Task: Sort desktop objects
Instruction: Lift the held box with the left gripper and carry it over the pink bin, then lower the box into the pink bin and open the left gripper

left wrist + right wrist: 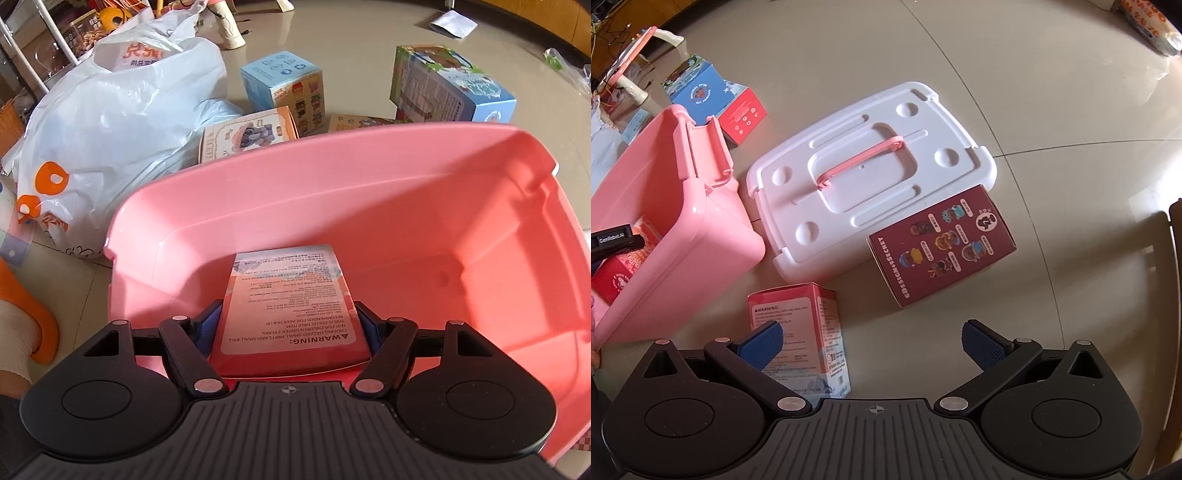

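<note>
My left gripper (290,326) is shut on a red toy box (291,306) with a white warning label and holds it inside the pink storage bin (406,184). The bin also shows in the right wrist view (701,236), with the red box (617,273) and the left gripper's body inside it. My right gripper (871,343) is open and empty above the floor. A red and white warning-label box (809,332) stands under its left finger (762,341). A maroon box (942,243) lies ahead to the right.
The bin's white lid (871,173) with a pink handle lies on the floor beside the bin. A blue box (698,92) and a red box (744,114) sit behind the bin. Blue boxes (284,85) (447,85), an orange box (247,134) and a white plastic bag (110,129) lie beyond it.
</note>
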Demonstrator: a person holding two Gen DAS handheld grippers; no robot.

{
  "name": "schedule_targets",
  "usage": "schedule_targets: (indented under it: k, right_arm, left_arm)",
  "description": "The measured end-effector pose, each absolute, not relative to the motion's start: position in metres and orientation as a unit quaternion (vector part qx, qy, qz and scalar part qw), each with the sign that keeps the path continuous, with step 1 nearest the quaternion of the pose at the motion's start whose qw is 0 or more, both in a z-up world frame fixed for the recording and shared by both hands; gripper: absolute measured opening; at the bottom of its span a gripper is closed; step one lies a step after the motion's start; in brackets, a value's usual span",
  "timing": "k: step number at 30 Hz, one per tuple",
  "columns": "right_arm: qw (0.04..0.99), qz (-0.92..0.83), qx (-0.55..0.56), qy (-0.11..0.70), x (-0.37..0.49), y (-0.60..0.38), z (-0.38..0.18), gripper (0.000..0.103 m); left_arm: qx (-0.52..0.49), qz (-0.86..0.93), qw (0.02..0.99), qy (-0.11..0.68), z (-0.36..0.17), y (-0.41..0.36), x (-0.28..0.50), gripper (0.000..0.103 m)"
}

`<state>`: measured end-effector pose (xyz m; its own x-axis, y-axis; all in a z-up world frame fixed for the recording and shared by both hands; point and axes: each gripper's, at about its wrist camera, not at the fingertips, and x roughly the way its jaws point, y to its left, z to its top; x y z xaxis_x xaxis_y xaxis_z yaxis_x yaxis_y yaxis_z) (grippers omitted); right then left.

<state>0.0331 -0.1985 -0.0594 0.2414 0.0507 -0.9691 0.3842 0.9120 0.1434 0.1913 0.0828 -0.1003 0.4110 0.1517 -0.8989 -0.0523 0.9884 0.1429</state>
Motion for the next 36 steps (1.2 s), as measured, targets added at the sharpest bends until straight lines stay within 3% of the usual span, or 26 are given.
schedule_targets:
  k: [10,21,26,36]
  right_arm:
    - [0.764,-0.109,0.182,0.61,0.033,-0.2,-0.062,0.103]
    - [0.762,-0.104,0.178,0.614,0.034,-0.198,-0.063,0.103]
    - [0.763,-0.105,0.176,0.614,0.032,-0.2,-0.062,0.103]
    - [0.769,-0.096,0.172,0.608,0.032,-0.199,-0.053,0.103]
  left_arm:
    - [0.021,0.06,0.817,0.574,-0.109,0.084,0.207,0.073]
    - [0.037,0.064,0.793,0.605,-0.115,0.078,0.208,0.08]
    - [0.031,0.072,0.794,0.603,-0.105,0.077,0.208,0.086]
    - [0.053,0.076,0.807,0.583,-0.052,0.068,0.184,0.088]
